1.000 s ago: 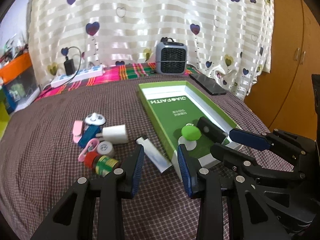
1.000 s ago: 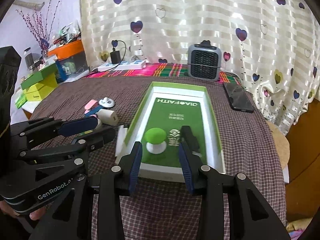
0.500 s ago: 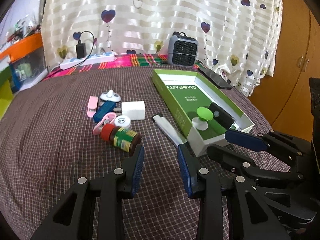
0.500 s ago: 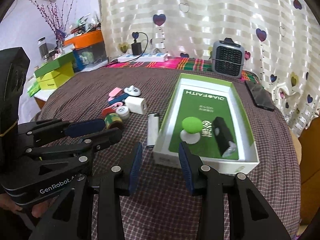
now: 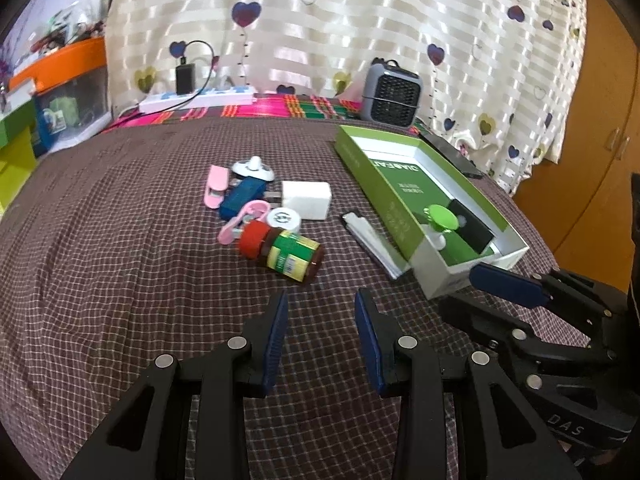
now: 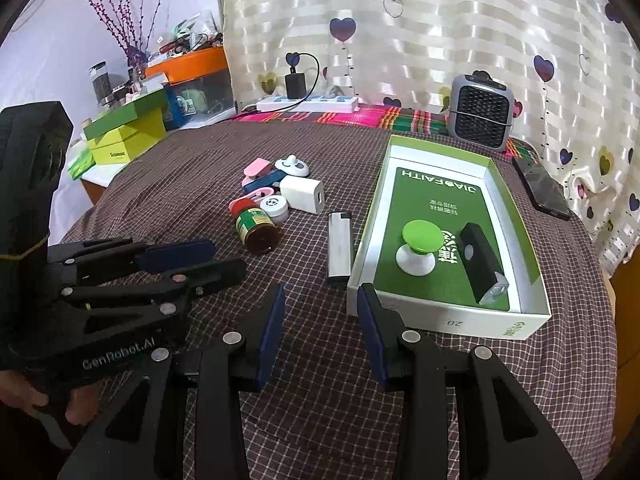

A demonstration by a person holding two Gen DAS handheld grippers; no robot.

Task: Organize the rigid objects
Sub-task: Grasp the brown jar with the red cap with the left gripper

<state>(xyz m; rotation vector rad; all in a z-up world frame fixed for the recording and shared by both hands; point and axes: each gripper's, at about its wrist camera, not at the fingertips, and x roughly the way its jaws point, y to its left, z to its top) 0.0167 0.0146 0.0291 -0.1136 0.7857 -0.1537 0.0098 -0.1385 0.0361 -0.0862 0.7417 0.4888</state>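
A green and white box (image 6: pixel 492 184) (image 5: pixel 360 160) lies open on the checked cloth. In it are a green-capped white knob (image 6: pixel 420 248) (image 5: pixel 440 220) and a black block (image 6: pixel 478 260). A silver lighter (image 6: pixel 339 248) (image 5: pixel 374 240) lies beside its left wall. Left of that is a heap: a red-capped jar (image 5: pixel 286 254) (image 6: pixel 256 226) on its side, a white charger (image 5: pixel 306 200) (image 6: pixel 302 194), a white round lid (image 5: pixel 284 219), pink clips (image 5: pixel 216 190) and a blue piece (image 5: pixel 242 198). My left gripper (image 5: pixel 322 336) (image 6: pixel 188 260) is open and empty, short of the jar. My right gripper (image 6: pixel 320 332) (image 5: pixel 492 292) is open and empty at the box's near corner.
A grey fan heater (image 6: pixel 480 114) stands behind the box, a black phone (image 6: pixel 540 188) to its right. A power strip with a plugged charger (image 6: pixel 308 102) lies at the back. Green boxes (image 6: pixel 128 128) and an orange-lidded bin (image 6: pixel 192 80) stand far left. A wooden cupboard (image 5: pixel 592 128) is at right.
Both grippers have pulled back from the box toward the near edge. The left gripper has swung left, now facing the jar and heap. Both stay open and empty.
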